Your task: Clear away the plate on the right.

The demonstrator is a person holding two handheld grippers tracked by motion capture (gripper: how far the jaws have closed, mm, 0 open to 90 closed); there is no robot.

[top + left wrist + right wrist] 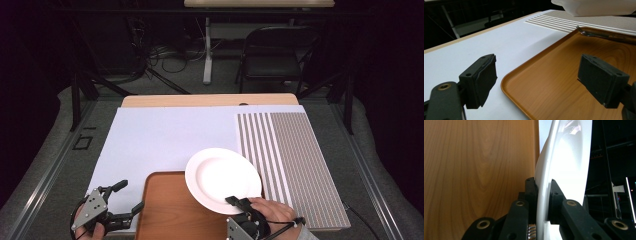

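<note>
A white round plate hangs over the right part of a brown wooden tray. My right gripper is shut on the plate's near rim, and in the right gripper view both jaws press on the plate edge-on, with the tray behind. At the tray's left, above the white mat, my left gripper stands open and holds nothing. Its own view has the jaws wide apart over the tray corner. A metal fork lies on the tray's far part under the plate.
A white mat covers the table, with a striped grey mat on its right. Behind the table's far wooden edge stand a folding chair and another table's leg.
</note>
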